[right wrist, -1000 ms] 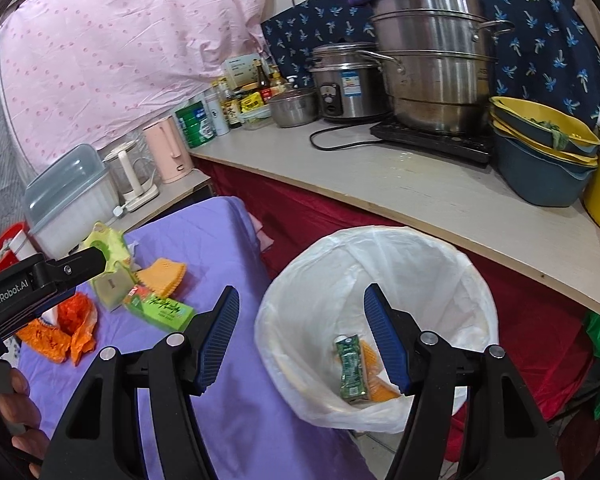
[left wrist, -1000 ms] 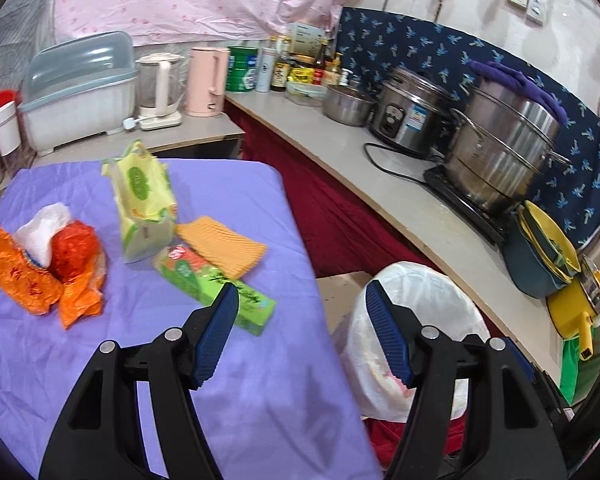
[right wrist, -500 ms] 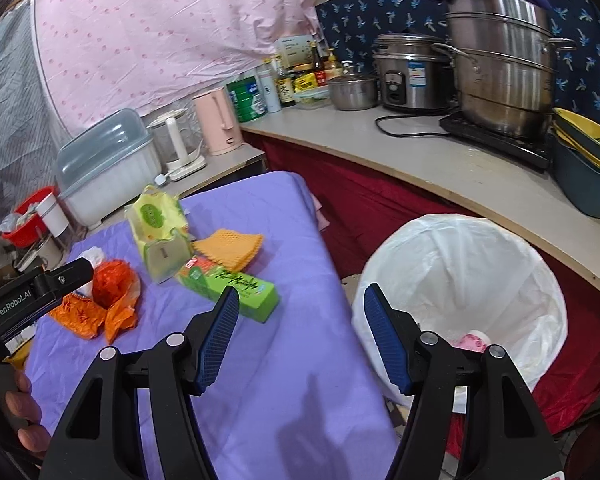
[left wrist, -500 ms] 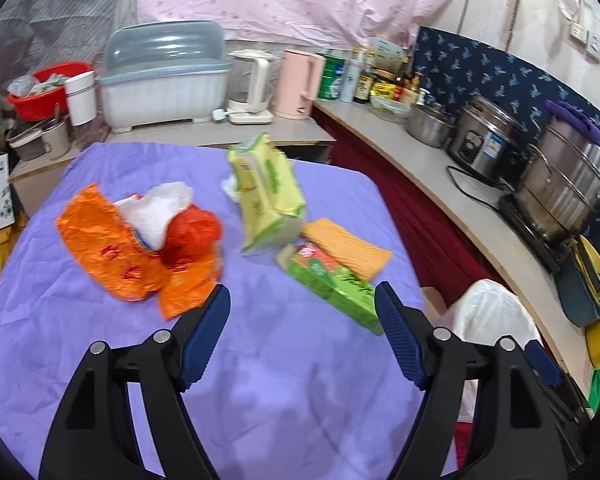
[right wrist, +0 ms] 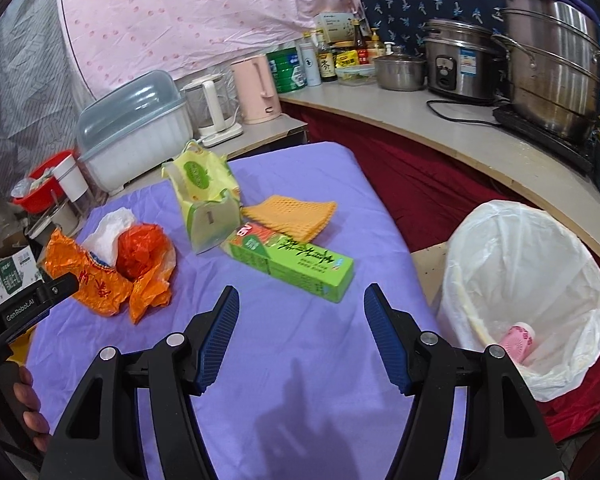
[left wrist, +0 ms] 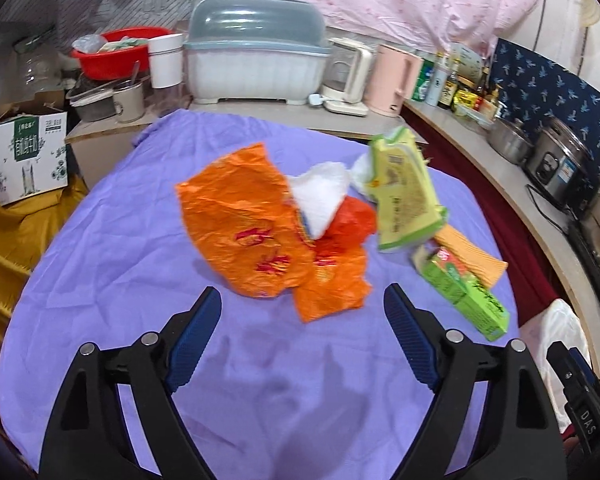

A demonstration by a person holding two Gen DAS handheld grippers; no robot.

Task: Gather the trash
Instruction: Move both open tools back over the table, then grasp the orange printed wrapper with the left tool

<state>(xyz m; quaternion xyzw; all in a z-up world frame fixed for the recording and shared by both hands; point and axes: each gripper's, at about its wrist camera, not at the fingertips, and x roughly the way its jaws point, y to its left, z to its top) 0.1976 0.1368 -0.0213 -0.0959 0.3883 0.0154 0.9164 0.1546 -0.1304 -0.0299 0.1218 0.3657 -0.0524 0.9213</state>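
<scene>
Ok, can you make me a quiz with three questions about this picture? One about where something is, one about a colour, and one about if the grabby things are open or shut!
1. Where is the green box?
A. In the bin
B. On the purple cloth
C. On the counter

2. What colour is the kettle?
A. Pink
B. Blue
C. Black

3. How is the right gripper?
A. Shut on the box
B. Shut on nothing
C. Open, holding nothing

Answers:
1. B, it lies flat on the purple cloth, beside the white-lined bin.
2. A, its body is pale pink.
3. C, its fingers stand wide apart over bare cloth, like the left gripper.
</scene>
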